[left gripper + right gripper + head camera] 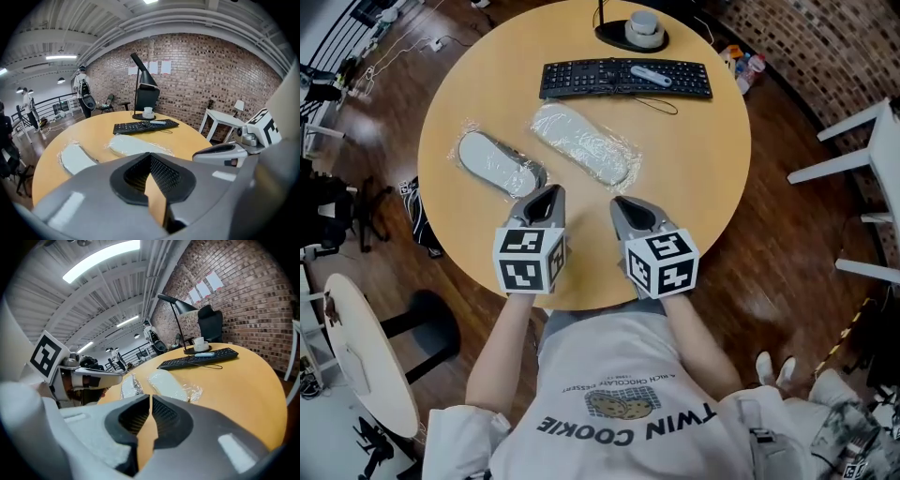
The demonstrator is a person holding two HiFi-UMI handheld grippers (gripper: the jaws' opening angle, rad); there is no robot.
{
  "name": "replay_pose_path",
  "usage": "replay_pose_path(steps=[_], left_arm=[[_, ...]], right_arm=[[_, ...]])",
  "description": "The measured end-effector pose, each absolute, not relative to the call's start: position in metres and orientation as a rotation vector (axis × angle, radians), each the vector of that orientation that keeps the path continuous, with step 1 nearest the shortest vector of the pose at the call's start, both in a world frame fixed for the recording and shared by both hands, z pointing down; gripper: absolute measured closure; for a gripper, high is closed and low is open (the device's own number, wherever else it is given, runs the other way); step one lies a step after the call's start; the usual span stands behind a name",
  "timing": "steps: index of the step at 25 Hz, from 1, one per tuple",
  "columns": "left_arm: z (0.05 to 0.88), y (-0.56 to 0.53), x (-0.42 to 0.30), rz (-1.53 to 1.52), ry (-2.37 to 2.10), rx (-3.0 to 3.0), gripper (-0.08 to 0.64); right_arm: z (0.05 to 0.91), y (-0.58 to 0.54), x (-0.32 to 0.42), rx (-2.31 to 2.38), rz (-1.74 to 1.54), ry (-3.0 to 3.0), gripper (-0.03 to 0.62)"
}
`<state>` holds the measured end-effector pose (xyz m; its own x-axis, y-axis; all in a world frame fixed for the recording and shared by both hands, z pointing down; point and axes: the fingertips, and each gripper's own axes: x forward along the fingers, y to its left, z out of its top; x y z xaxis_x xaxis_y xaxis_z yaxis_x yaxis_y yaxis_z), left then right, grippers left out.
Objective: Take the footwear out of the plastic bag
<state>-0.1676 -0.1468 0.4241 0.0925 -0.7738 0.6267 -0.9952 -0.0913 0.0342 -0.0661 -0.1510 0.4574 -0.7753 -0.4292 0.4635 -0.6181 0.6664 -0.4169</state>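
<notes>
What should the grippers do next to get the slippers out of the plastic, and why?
Probably open the left gripper jaws and reach to the nearer bagged slipper just ahead of it. Both it and the right gripper have jaws shut on nothing over the table edge, and that slipper and the other bagged slipper lie untouched in plastic.

Left tool (151, 157) jaws together, empty; bagged slippers (136, 144) ahead.

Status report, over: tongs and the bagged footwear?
Left tongs and right tongs shut, empty, over near table edge. Left bagged slipper and right bagged slipper untouched ahead. Path clear.
</notes>
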Motion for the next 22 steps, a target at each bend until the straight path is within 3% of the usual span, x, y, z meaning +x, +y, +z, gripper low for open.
replay_pose_path(steps=[12, 22], left_arm=[[0.465, -0.238, -0.276, 0.795, -1.618, 1.943, 0.56], [0.504, -0.292, -0.32, 0.929, -1.502, 1.994, 0.56]], right_arm=[[0.492, -0.198, -0.088, 1.074, 0.928, -2.397, 0.583], [0.511, -0.214, -0.091, 1.19, 0.975, -2.3, 0.581]])
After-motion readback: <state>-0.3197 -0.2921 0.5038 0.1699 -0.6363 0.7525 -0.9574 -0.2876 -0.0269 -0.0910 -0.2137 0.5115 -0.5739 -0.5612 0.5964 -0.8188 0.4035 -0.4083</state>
